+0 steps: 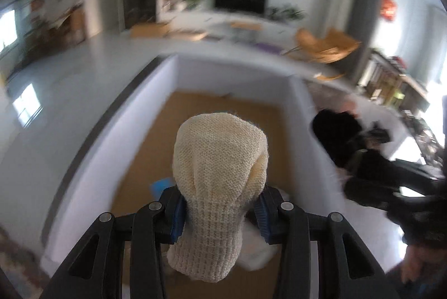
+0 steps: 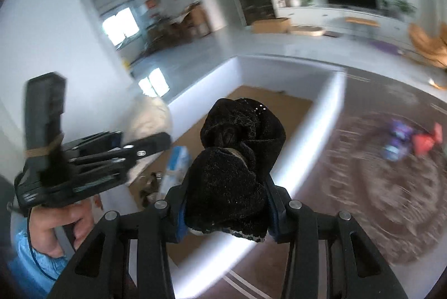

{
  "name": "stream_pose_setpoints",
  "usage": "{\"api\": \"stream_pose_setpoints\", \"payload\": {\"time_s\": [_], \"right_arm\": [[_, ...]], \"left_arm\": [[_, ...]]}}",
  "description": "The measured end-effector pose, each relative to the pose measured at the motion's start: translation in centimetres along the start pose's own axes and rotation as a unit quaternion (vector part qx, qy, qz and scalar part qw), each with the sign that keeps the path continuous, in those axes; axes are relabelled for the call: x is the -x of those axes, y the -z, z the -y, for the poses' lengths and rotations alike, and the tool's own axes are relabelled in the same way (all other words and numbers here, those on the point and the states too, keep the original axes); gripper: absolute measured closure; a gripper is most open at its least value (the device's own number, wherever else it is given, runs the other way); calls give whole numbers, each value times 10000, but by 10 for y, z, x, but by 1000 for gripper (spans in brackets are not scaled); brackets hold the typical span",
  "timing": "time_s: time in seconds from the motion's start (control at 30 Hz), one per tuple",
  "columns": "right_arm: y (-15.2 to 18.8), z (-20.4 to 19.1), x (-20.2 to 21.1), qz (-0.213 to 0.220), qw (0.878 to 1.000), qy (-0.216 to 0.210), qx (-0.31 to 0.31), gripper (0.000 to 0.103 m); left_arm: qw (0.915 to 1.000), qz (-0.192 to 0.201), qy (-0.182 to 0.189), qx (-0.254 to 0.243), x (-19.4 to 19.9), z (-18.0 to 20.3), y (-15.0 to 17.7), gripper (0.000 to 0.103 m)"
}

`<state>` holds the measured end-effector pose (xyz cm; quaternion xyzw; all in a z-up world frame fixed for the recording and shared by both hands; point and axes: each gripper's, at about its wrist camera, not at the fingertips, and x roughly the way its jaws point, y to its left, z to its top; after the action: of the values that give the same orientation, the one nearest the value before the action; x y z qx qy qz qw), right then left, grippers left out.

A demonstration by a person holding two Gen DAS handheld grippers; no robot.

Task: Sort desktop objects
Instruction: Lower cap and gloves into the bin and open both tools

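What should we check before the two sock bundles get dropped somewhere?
1. Left tongs pinch the cream sock bundle: ok.
2. Right tongs pinch the black sock bundle: ok.
3. Both bundles lifted clear of the white-walled box: ok.
4. Room on the box's brown floor: ok at the far end; a blue-and-white carton lies nearer.
5. Where each bundle should go: cannot tell.
6. Picture sharp enough to aim: not ok, both views blurred.
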<state>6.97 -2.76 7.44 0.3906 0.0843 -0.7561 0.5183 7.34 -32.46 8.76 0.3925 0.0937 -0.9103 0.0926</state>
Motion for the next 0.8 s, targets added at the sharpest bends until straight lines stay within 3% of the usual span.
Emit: {"api": "stream_pose_setpoints", "payload": {"time_s": [0.07,0.13,0.2,0.23,0.43,0.6,0.7,0.8], "right_arm": [[0,-15,-27,-290,9995,-127,63,58],[4,-24,-46,-562,9983,61,162,48],[8,-31,-63,-803,9961,199,314,16],[10,-33,-63,-778,9961,198,353,15],[11,-11,-20,35,9992,327,232,11],[23,50,45,939,9906,976,-173,0],[41,99,73,1065,9818,1450,-607,0],[73,163,93,902,9673,2110,-1082,0]], "left_arm": [[9980,-418,-459,131,-19,-23,8,58],[9928,-780,-875,230,-32,-36,14,48],[9881,-1032,-1084,348,-44,-45,21,24],[9866,-1060,-1175,398,-45,-46,23,18],[9901,-470,-1239,462,-30,-36,21,11],[9927,151,-1121,416,-16,-9,14,11],[9935,352,-1036,314,-8,3,9,10],[9947,499,-882,168,-1,29,1,10]]}}
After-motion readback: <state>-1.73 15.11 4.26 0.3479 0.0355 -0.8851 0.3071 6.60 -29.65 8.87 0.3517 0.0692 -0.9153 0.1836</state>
